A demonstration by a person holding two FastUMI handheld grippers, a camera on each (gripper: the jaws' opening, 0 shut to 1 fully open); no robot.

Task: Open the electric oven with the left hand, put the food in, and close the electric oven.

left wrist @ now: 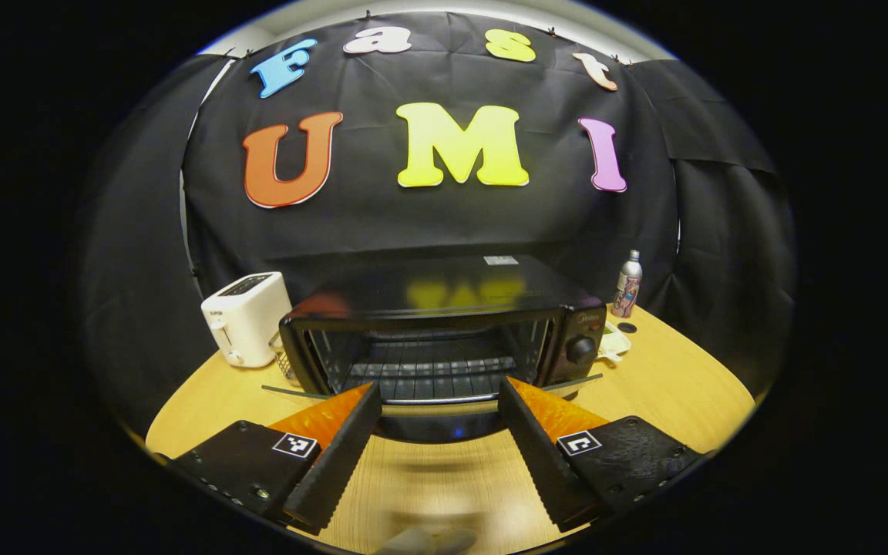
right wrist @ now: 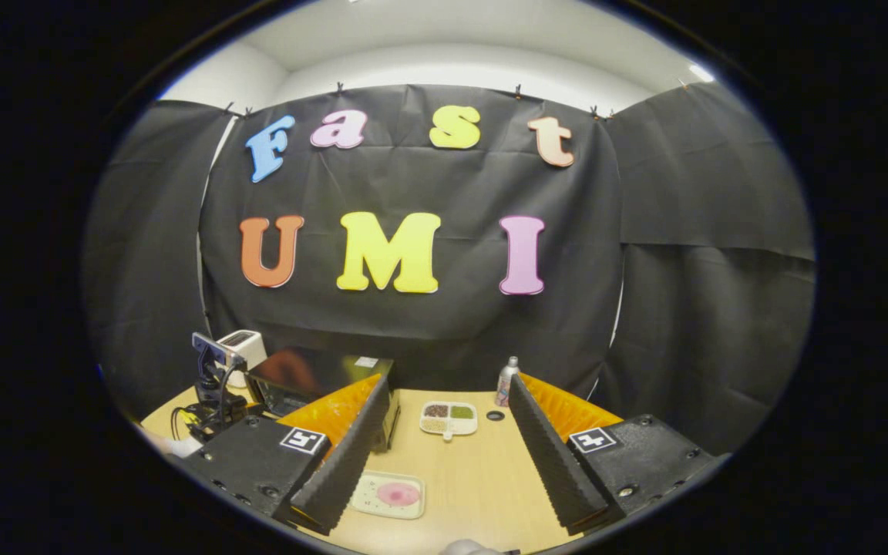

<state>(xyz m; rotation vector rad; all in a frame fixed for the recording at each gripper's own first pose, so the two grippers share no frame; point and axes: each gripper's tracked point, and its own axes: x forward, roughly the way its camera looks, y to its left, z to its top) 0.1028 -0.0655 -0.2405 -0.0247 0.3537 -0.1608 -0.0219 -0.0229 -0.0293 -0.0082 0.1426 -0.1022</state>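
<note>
Left tongs spread wide, holding nothing, aimed straight at the electric oven at 12 o'clock. Oven door looks already dropped open, lying flat just past the fingertips; rack inside is exposed. Door edge is blurred, so whether it sits fully down is hard to tell.

Right tongs also released, empty, hovering over the bench. Food, a pink item on a small pale tray, lies on the bench at 7 o'clock from the right tongs' gap, beside its left finger. Not yet picked up, not in the oven.

Outward: divided dish at 12 o'clock, bottle at 1 o'clock, the oven at 10 o'clock in the right gripper view, other gripper and the hand holding it farther at 9. White toaster at 10 o'clock of the oven in the left gripper view.

Step in hand, likely: fetch the food. Do it well: lower right tongs over the tray edge, clench level so it doesn't tip, keep left tongs clear of the door mouth, slide in flat along the rack.
</note>
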